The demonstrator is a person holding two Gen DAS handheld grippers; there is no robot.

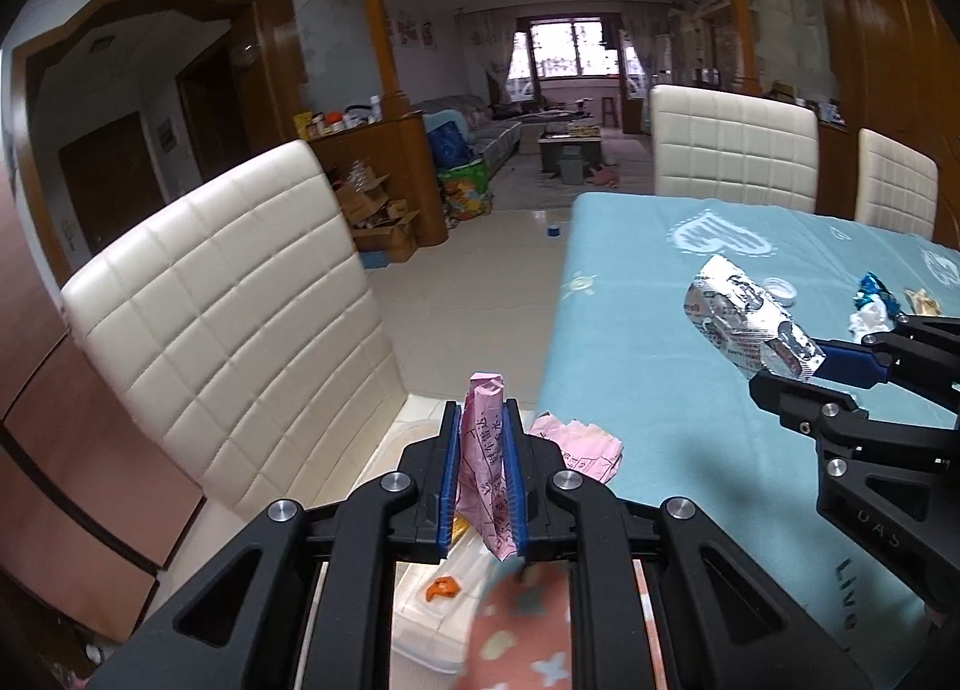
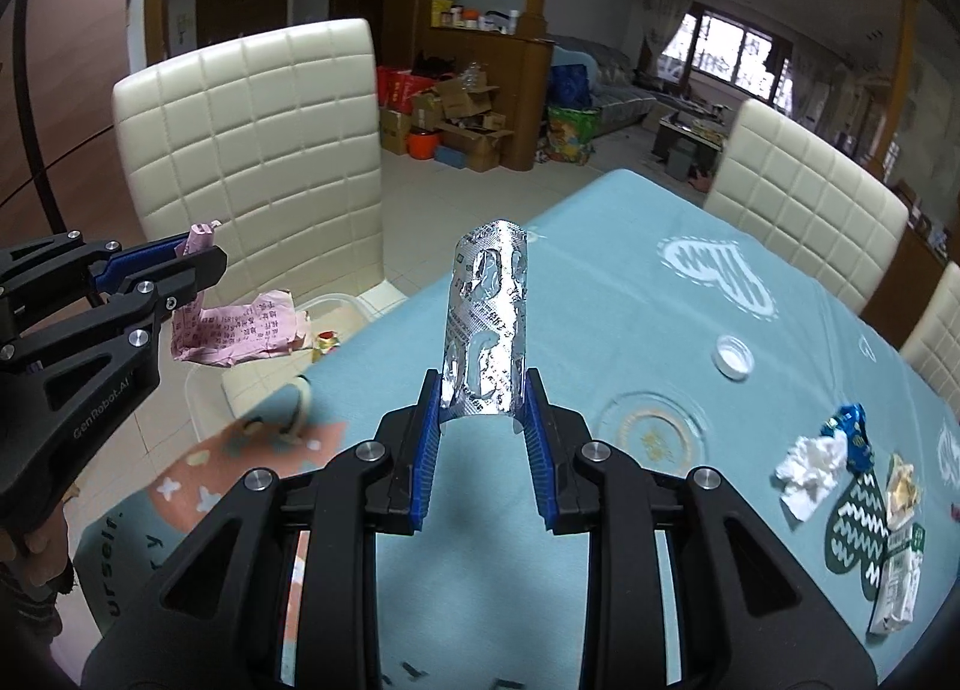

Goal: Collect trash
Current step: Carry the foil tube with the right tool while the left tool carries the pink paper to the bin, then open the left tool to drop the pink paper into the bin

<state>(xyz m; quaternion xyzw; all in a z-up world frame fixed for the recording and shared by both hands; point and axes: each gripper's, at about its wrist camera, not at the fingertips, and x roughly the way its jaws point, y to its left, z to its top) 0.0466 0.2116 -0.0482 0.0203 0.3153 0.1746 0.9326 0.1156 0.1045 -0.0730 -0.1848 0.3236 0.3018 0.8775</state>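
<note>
My left gripper [image 1: 483,420] is shut on a crumpled pink paper [image 1: 483,468] and holds it over the clear plastic bin [image 1: 432,624] on the chair seat. The same gripper [image 2: 201,249] and its pink paper [image 2: 234,333] show at left in the right wrist view. My right gripper [image 2: 483,390] is shut on a bent silver pill blister pack [image 2: 489,318], held above the blue tablecloth [image 2: 600,300]. That pack also shows in the left wrist view [image 1: 744,318], at the right gripper's tip [image 1: 792,372].
On the cloth lie a white bottle cap [image 2: 732,357], a white tissue wad [image 2: 807,471], a blue foil wrapper [image 2: 855,435], a gold wrapper [image 2: 900,489] and a white-green packet [image 2: 897,588]. The bin holds an orange scrap [image 1: 441,588]. Cream chairs [image 2: 258,144] surround the table.
</note>
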